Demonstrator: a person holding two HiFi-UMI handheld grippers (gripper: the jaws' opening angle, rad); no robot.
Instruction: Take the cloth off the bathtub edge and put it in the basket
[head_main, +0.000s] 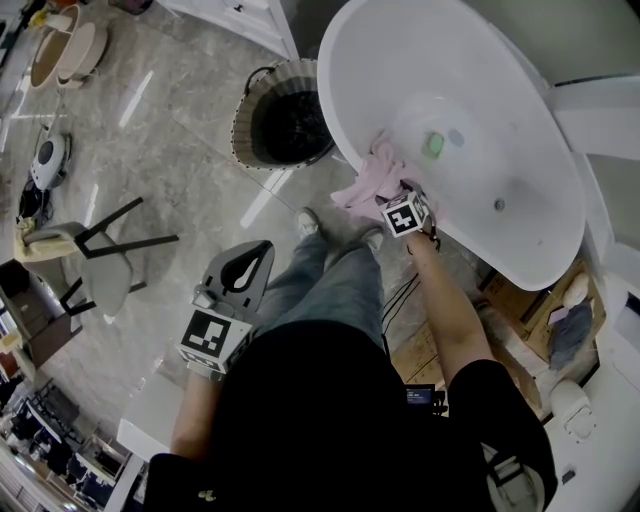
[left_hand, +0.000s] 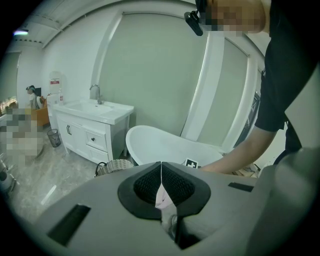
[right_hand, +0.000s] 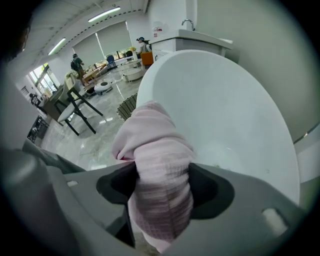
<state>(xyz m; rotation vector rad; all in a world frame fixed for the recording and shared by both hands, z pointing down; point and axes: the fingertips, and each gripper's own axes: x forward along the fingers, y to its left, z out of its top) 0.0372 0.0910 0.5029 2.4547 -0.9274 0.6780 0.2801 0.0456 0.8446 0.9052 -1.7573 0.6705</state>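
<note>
A pink cloth (head_main: 362, 186) is draped over the near rim of the white bathtub (head_main: 345, 120). My right gripper (head_main: 392, 198) is at that rim. In the right gripper view the cloth (right_hand: 160, 165) fills the gap between the black pads, and my right gripper (right_hand: 162, 189) is shut on it. The tub's bowl (right_hand: 230, 115) stretches beyond. A dark woven basket (head_main: 285, 125) stands on the floor left of the tub; its rim (right_hand: 128, 106) shows past the cloth. My left gripper (head_main: 255, 258) hangs by the person's left side, far from the tub, with its jaws shut and empty (left_hand: 161, 172).
A white vanity with a sink (left_hand: 95, 120) stands behind the basket (left_hand: 115, 166). On the floor to the left are a chair (head_main: 105, 250) and a robot vacuum (head_main: 48, 158). Cardboard boxes (head_main: 520, 300) lie right of the tub. A green item (head_main: 433, 144) sits inside the tub.
</note>
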